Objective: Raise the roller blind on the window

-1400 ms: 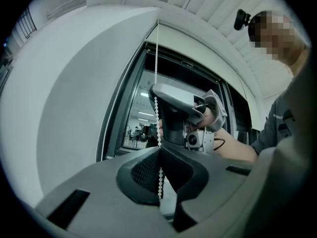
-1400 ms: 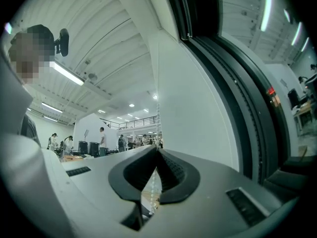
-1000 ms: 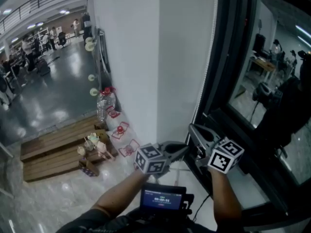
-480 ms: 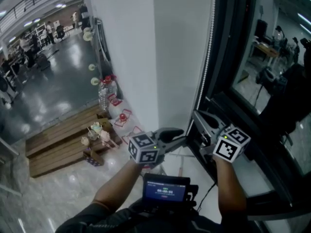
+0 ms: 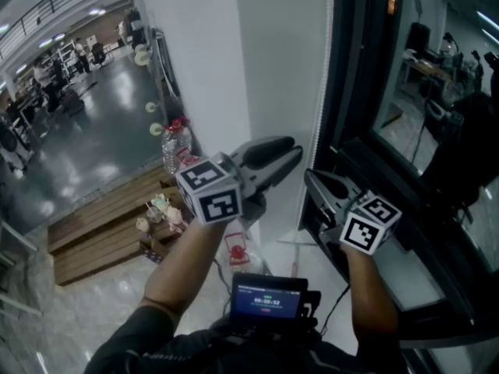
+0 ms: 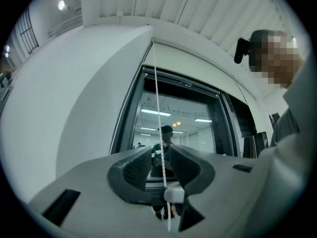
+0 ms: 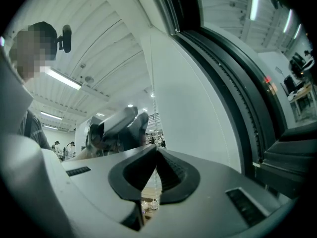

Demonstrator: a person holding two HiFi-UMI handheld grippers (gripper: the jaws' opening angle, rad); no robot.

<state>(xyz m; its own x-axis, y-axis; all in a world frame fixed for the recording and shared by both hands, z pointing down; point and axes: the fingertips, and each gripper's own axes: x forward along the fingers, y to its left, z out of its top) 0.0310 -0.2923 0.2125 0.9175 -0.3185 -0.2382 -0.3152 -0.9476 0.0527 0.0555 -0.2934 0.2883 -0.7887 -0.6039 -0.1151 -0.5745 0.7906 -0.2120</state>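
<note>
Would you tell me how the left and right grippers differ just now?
The left gripper is held higher than the right gripper. The left gripper's jaws stand apart around the bead cord, while the right gripper's jaws are shut on it. Both have the cord between their jaws.

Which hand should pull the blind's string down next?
Probably the left. The left gripper is higher up, jaws open around the bead chain. The right gripper sits lower, shut on it.
</note>
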